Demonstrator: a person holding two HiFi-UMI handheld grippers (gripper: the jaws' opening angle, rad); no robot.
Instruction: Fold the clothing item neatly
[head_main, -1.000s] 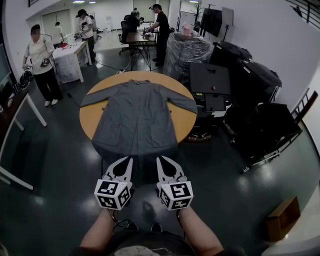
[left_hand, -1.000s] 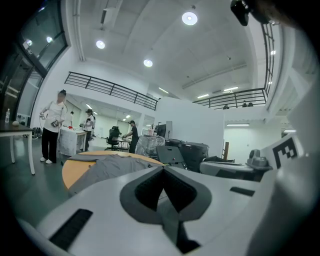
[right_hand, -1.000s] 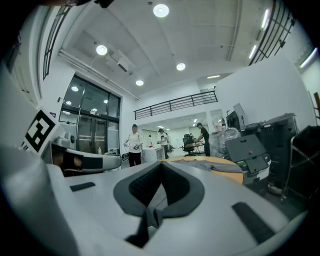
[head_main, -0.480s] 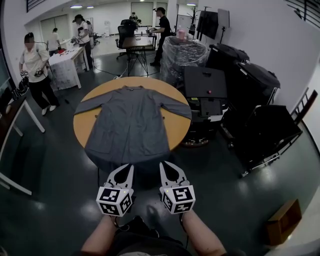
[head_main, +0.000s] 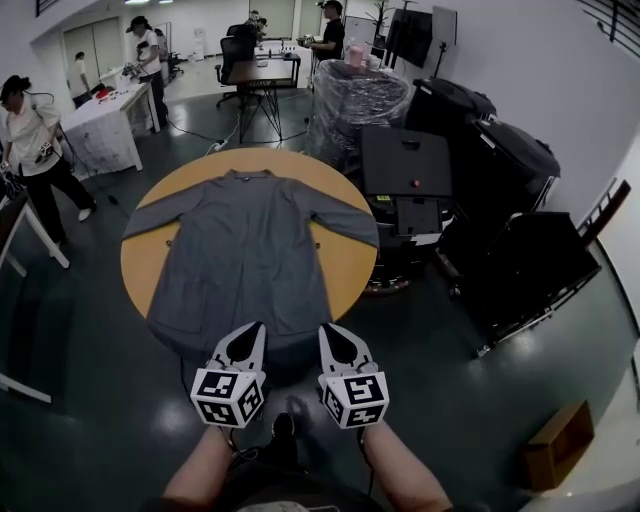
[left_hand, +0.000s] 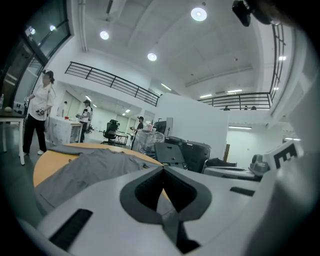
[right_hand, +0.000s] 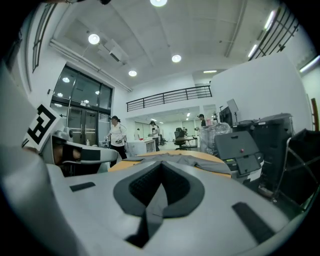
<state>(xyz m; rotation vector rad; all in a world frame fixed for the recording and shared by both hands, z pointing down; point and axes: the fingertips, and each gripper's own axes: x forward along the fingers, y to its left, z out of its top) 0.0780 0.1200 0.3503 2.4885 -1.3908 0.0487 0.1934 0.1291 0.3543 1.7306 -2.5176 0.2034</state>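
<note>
1. While the left gripper (head_main: 255, 330) and the right gripper (head_main: 328, 330) are held side by side, marker cubes toward the person, both point at a round table (head_main: 346, 272).
2. The left gripper's fingers (left_hand: 95, 195) are pressed together, tip against tip, with nothing pinched between them.
3. The right gripper's fingers (right_hand: 220, 195) are likewise closed on themselves and carry nothing.
4. Ahead of both pairs of fingertips, a grey long-sleeved garment (head_main: 245, 250) lies spread flat on the table, its hem nearest the fingertips and its collar at the far end.
5. The hem droops over the table edge just beyond the fingertips. In both gripper views the cloth sits ahead of the tips, not between them.
6. One sleeve stretches out to the left of the left fingers and the other to the right of the right fingers, both resting on the tabletop.
7. Well to the right of the right fingers stand black equipment cases (head_main: 500, 170), and a plastic-wrapped stack (head_main: 355, 100) stands past the table's far side.
8. Far beyond the fingertips, several people (head_main: 35, 150) stand in the room.
</note>
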